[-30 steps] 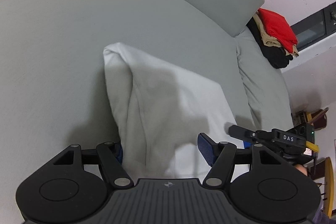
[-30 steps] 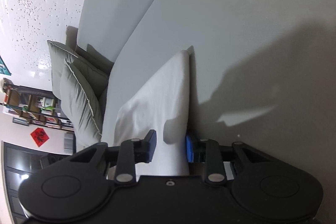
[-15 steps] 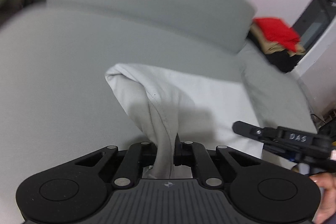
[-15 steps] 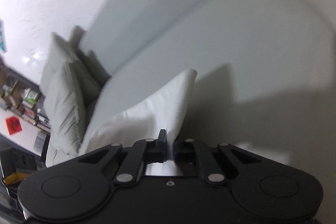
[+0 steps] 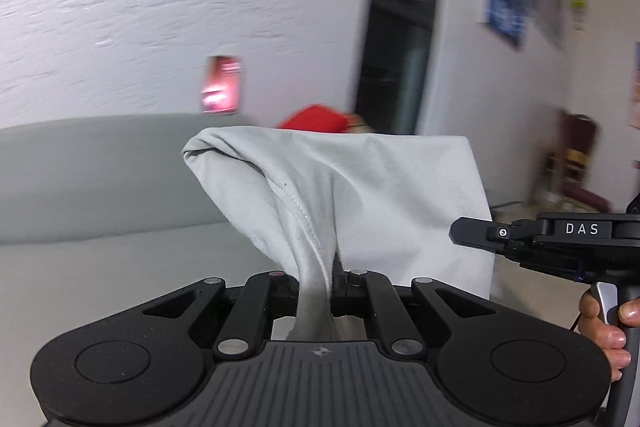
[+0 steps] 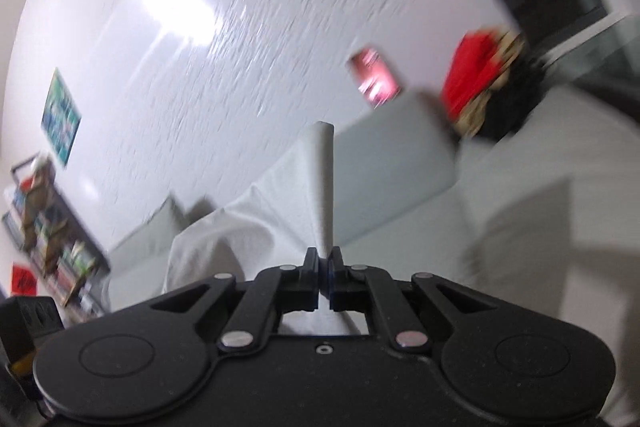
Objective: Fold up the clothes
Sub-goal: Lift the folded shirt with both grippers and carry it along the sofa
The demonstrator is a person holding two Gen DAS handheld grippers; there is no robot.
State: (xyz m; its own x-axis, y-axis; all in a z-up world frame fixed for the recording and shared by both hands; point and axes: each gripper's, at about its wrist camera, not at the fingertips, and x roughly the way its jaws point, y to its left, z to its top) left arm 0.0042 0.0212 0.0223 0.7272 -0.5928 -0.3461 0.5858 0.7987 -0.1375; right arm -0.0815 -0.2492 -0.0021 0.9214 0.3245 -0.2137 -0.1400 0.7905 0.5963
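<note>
Both fisheye views are evenly lit indoors but heavily motion-smeared, with bright glare on the white wall (image 6: 180, 7) and its texture streaked, the red clothes pile (image 6: 476, 71) blurred, straight lines bowed toward dark vignetted corners, and only the near gripper bodies sharp.

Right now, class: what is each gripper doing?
Left gripper: closed on the white garment.
Right gripper: closed on the same garment's edge.
</note>
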